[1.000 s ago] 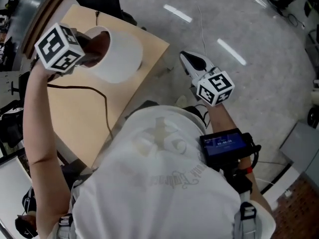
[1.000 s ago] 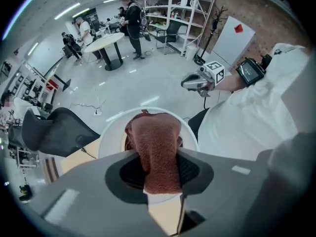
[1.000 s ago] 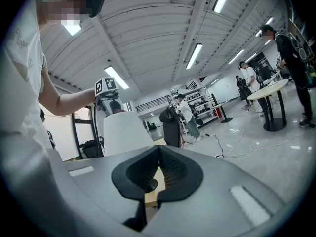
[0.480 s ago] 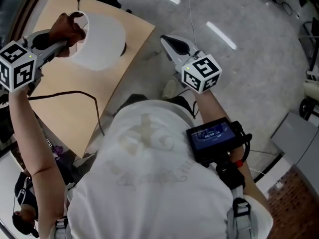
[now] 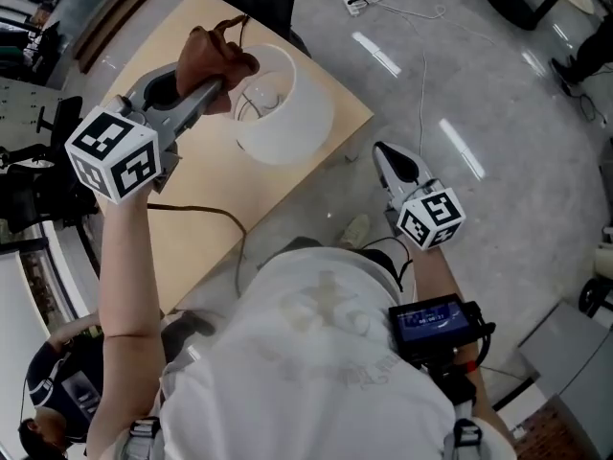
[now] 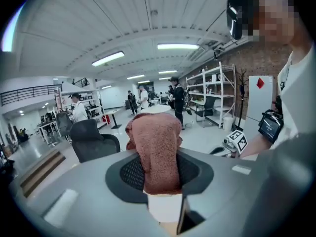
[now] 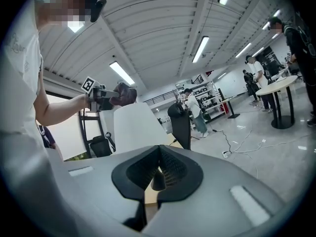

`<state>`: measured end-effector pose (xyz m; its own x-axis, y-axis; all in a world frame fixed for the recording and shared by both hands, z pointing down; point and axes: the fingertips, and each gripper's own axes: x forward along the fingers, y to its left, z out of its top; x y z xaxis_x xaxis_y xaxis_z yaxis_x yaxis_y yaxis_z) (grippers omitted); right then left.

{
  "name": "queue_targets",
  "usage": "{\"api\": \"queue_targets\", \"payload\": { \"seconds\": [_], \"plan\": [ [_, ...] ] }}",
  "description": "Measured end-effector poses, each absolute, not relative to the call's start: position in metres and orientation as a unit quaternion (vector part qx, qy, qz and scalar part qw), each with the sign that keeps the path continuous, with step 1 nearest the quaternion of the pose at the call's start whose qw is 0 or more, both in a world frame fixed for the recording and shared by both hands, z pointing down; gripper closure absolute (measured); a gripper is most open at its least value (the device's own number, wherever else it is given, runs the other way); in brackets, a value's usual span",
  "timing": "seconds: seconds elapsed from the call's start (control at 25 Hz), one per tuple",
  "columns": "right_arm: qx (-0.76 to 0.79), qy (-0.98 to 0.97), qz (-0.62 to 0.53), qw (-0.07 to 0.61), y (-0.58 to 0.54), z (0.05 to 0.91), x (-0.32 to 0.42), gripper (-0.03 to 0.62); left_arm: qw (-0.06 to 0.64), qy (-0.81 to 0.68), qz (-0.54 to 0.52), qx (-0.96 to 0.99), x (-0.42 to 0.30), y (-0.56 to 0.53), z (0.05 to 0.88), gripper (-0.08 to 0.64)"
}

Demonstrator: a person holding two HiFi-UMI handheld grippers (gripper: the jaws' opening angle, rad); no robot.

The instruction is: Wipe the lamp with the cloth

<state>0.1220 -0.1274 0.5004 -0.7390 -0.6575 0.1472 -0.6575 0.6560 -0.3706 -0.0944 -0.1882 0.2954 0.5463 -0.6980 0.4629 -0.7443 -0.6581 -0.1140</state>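
Lamp (image 5: 299, 127) interior by cloth (image 5: 213, 54), head view only

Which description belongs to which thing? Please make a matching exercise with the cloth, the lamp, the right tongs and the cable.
Things:
1. cloth
2. lamp
3. right tongs
4. cable

Descriptions:
A. shut and empty, beside the table
B. white, on the wooden tabletop
C. dark, lying across the tabletop
D. reddish brown, clamped in the left tongs

Pairs: 1-D; 2-B; 3-A; 4-C
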Motion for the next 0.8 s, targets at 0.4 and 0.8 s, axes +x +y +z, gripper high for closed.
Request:
{"api": "queue_targets", "payload": {
  "seconds": [0.4, 0.8],
  "plan": [
    [0.358, -0.919, 0.168, 0.008, -0.097, 0.477, 0.083, 0.580, -0.003, -0.485, 0.069, 0.872, -0.142, -0.106, 0.291, 0.433],
    [0.334, -0.933, 0.130, 0.027, -0.049, 0.440, 0.041, 0.580, 0.060, -0.507, 0.039, 0.859, -0.177, -0.023, 0.383, 0.433]
  ]
}}
